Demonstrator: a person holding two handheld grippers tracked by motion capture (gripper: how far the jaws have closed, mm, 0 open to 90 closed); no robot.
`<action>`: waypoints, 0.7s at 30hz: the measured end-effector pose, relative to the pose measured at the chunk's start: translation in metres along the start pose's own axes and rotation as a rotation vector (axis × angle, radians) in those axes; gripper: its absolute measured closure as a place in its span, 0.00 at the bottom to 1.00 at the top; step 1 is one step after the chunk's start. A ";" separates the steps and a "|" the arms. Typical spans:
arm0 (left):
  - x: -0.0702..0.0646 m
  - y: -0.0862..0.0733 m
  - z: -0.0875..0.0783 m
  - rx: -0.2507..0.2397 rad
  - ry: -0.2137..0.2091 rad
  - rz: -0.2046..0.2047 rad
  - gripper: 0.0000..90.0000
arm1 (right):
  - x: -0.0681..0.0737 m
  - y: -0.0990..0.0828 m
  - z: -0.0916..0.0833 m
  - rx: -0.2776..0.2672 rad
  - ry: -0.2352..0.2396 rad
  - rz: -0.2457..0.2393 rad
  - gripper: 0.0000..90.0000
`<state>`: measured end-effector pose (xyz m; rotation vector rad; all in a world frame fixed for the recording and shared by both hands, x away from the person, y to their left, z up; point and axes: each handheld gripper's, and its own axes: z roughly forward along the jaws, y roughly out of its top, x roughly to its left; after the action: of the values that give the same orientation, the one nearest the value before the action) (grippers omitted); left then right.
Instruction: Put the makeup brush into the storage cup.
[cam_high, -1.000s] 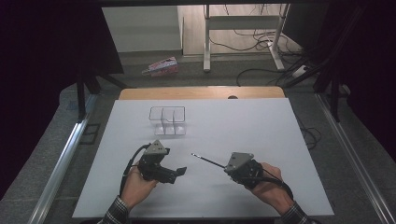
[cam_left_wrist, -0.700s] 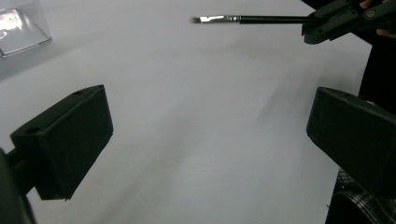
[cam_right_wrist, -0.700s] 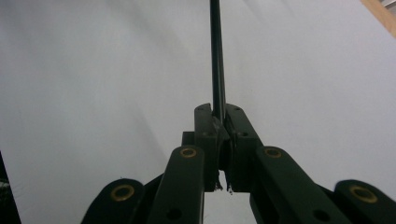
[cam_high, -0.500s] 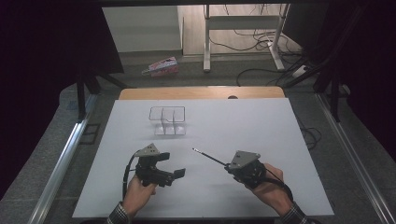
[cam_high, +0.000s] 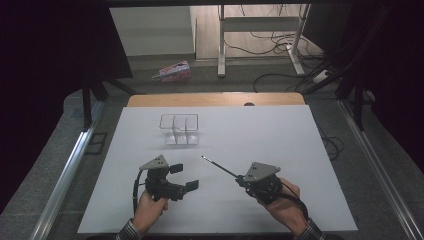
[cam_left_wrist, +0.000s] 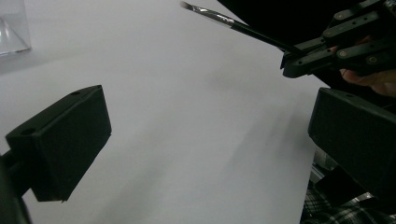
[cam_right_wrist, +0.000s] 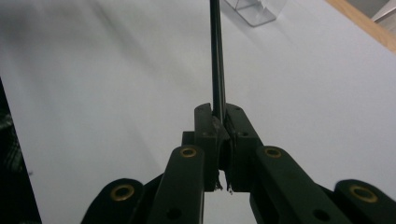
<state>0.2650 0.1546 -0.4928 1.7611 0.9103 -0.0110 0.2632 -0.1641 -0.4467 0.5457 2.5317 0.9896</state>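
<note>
the right hand-held gripper (cam_high: 239, 178) has its jaws pressed tight on a thin black rod (cam_high: 220, 167), which points over the bare white table (cam_high: 280, 135) toward a clear divided box (cam_high: 179, 130), well apart. the left hand-held gripper (cam_high: 184, 176) stands wide open, holding nothing. a pink packet (cam_high: 172, 71) lies on the floor; its writing is unreadable.

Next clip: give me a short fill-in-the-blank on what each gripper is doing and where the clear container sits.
1. The right gripper is shut on a thin black ____.
2. The left gripper has its jaws ____, with nothing between them.
3. The clear divided container stands on the white ____.

Missing words: rod; open; table
</note>
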 end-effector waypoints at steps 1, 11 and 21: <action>0.000 0.001 0.000 -0.002 -0.002 0.005 0.00 | 0.001 0.001 0.000 -0.012 0.003 0.011 0.94; -0.006 0.014 0.001 -0.029 -0.054 0.013 0.01 | 0.008 0.005 -0.001 -0.092 0.011 0.037 0.94; -0.014 0.029 0.010 -0.012 -0.092 0.027 0.03 | 0.012 0.008 -0.003 -0.163 0.020 0.070 0.94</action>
<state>0.2761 0.1354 -0.4676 1.7467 0.8181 -0.0685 0.2533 -0.1548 -0.4415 0.5820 2.4351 1.2201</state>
